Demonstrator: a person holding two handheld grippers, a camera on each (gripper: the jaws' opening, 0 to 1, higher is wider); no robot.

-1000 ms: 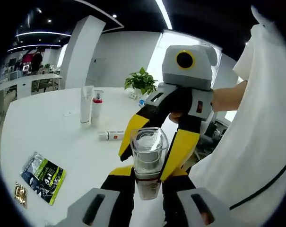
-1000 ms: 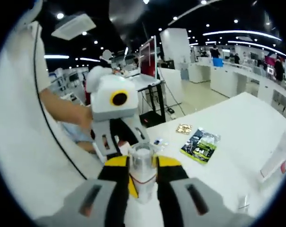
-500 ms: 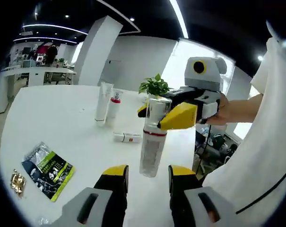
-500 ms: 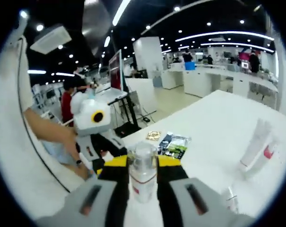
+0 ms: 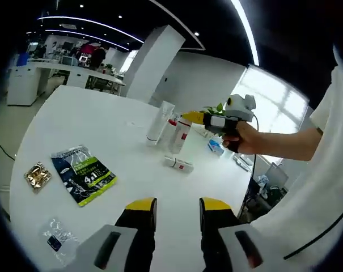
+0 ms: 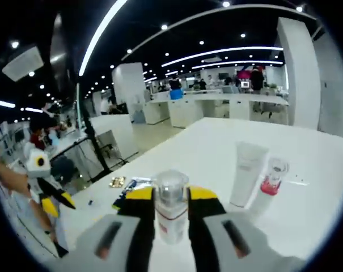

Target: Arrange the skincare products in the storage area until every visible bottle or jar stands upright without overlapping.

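White round table point(image 5: 131, 187): we clamp clear red-banded bottle point(image 6: 170, 212) in R gripper point(image 6: 170, 199) for upright placing by white tube point(image 6: 246, 173); L gripper point(image 5: 171, 207) open, empty.

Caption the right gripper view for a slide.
Right gripper carries a clear bottle toward an upright white tube and pump bottle.

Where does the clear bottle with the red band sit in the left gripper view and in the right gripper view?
Left gripper view: clear bottle right of centre, held by the right gripper beside the white tube.
Right gripper view: low centre, clamped between that gripper's own jaws.
Shared landmark: the white tube standing upright on the table.
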